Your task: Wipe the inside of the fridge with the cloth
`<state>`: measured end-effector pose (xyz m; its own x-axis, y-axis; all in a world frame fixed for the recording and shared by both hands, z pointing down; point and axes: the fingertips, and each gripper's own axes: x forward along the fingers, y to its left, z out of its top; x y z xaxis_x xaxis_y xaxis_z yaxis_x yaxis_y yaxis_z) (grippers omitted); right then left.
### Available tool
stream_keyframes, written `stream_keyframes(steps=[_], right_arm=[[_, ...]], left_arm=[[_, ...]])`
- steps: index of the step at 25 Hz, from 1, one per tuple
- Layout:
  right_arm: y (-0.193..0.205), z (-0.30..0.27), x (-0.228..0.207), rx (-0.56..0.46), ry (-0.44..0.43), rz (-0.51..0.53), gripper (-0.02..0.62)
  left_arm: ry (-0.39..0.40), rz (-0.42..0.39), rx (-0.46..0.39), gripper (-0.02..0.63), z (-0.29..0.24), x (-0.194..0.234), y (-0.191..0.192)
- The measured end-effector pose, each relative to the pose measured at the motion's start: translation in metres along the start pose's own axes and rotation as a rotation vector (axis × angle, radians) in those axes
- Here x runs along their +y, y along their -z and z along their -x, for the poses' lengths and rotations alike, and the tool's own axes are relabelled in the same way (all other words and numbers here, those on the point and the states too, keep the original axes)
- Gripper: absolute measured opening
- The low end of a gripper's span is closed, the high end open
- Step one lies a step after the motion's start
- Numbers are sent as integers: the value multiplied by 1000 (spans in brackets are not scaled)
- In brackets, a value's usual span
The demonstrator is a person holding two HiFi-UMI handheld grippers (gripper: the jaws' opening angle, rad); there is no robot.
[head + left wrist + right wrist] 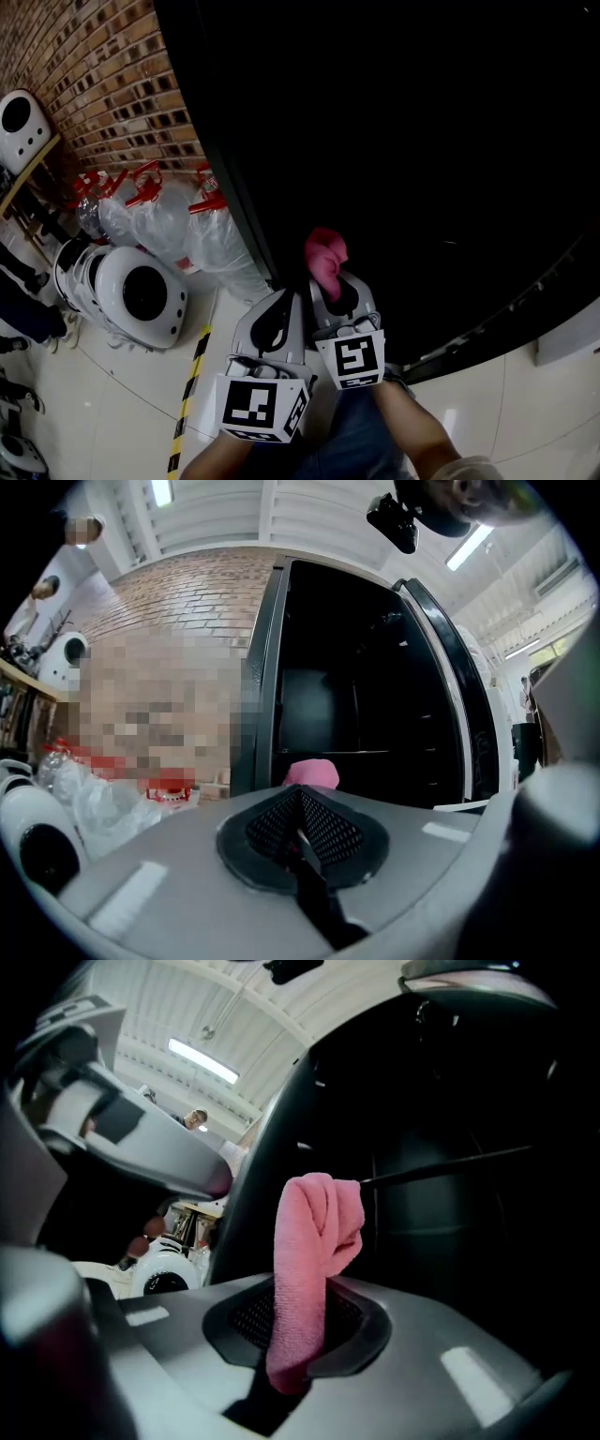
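A pink cloth [314,1260] stands up out of my right gripper [298,1335], which is shut on it; the head view shows the pink cloth [325,256] poking past my right gripper [334,292] toward the dark open fridge [422,159]. My left gripper [277,323] sits just left of the right one, jaws closed with nothing between them. In the left gripper view the left gripper [302,832] points at the fridge [366,705], whose inside is black, and the cloth [312,773] shows just beyond it.
A brick wall [103,84] runs left of the fridge. Below it lie clear plastic bags [178,230] with red pieces and a white rounded machine [141,295]. Yellow-black tape [190,384] marks the tiled floor. A fridge door edge [466,696] stands at the right.
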<state>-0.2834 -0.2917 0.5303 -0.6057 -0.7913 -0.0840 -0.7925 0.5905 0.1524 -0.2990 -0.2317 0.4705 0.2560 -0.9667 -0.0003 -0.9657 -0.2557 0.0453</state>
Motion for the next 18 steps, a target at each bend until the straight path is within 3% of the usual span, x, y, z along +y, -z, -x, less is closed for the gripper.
stream_keyframes(steps=[9, 18], right_arm=[[-4, -54, -52, -7, 65, 54, 61], [26, -101, -105, 82, 160, 48, 61]], left_arm=[[65, 12, -46, 10, -20, -18, -14], [93, 25, -37, 10, -23, -16, -5]])
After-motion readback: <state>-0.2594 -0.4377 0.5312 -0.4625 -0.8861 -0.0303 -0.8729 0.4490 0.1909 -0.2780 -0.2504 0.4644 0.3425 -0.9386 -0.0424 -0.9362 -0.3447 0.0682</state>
